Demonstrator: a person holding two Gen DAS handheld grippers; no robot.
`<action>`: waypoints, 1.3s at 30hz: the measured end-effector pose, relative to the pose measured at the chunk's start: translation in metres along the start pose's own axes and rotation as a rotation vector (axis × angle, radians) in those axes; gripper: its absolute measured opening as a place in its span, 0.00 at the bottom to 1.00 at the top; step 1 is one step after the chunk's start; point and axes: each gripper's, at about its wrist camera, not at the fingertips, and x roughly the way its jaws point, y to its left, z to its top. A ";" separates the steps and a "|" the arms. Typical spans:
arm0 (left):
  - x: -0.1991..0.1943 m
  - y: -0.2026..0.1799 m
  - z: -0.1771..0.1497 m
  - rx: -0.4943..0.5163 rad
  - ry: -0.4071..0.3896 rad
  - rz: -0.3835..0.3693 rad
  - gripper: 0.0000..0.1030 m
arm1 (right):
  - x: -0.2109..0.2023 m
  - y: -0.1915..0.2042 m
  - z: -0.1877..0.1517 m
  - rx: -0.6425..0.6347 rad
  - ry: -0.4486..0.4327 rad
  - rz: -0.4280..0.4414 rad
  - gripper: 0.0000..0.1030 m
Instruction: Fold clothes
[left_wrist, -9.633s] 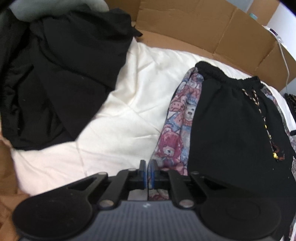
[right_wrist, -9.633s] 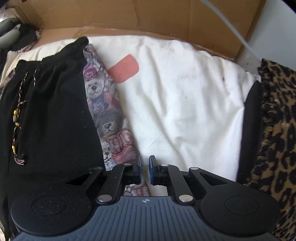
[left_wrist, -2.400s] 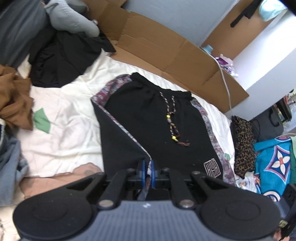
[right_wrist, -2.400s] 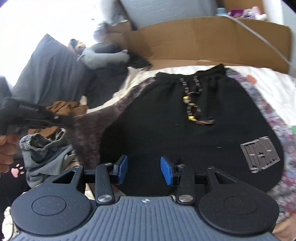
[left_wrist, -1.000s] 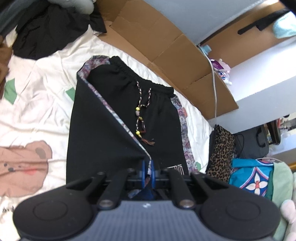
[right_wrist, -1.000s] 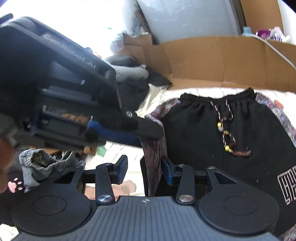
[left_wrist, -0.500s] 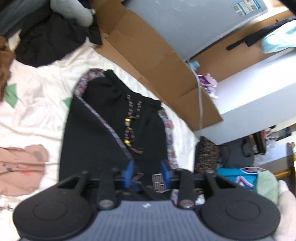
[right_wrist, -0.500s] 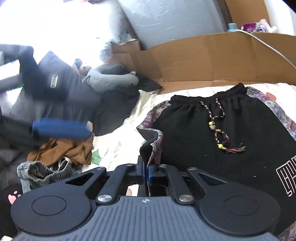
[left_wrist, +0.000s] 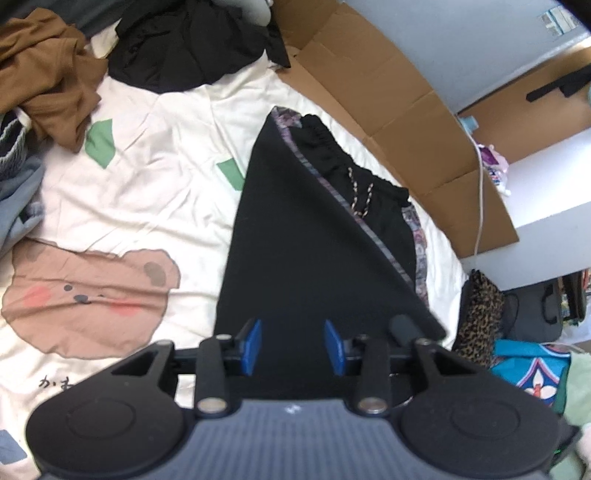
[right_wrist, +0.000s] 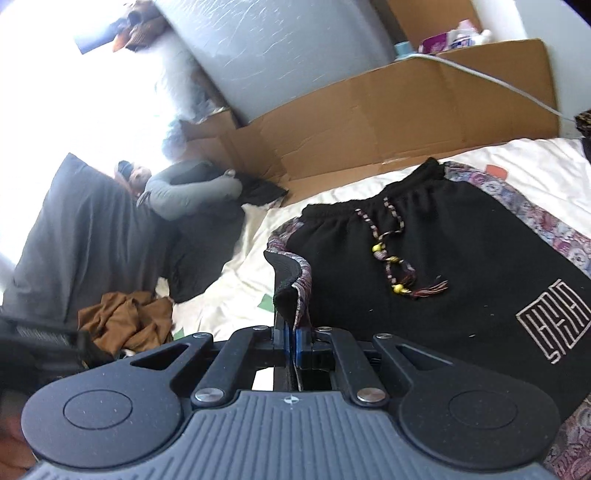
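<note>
Black shorts (left_wrist: 317, 236) with patterned side stripes and a beaded drawstring (right_wrist: 391, 254) lie on a cream bedsheet (left_wrist: 155, 177). Their left half is folded diagonally over the right half. In the left wrist view my left gripper (left_wrist: 291, 345) hovers open above the folded black panel, with nothing between its blue pads (left_wrist: 252, 345). In the right wrist view my right gripper (right_wrist: 293, 341) is shut on the patterned edge of the shorts (right_wrist: 295, 291), holding it lifted off the bed. The white emblem (right_wrist: 554, 326) shows at the right.
Brown cardboard (left_wrist: 399, 99) lines the far side of the bed. A brown garment (left_wrist: 48, 77) and black clothes (left_wrist: 192, 48) lie at the left. A leopard-print item (left_wrist: 480, 310) sits at the right edge. A grey pillow (right_wrist: 74, 236) is at the far left.
My left gripper has let go of the shorts' edge and opened. My right gripper closed on that edge and now holds it, with the flap carried further across the shorts.
</note>
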 end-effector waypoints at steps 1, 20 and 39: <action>0.003 0.001 -0.002 0.000 0.005 0.007 0.40 | -0.002 -0.002 0.001 0.000 -0.003 -0.007 0.01; 0.065 -0.034 -0.043 0.081 0.110 0.091 0.40 | -0.068 -0.065 0.041 0.048 -0.043 -0.072 0.01; 0.120 -0.051 -0.088 0.112 0.199 0.078 0.39 | -0.109 -0.155 0.045 0.156 -0.054 -0.204 0.01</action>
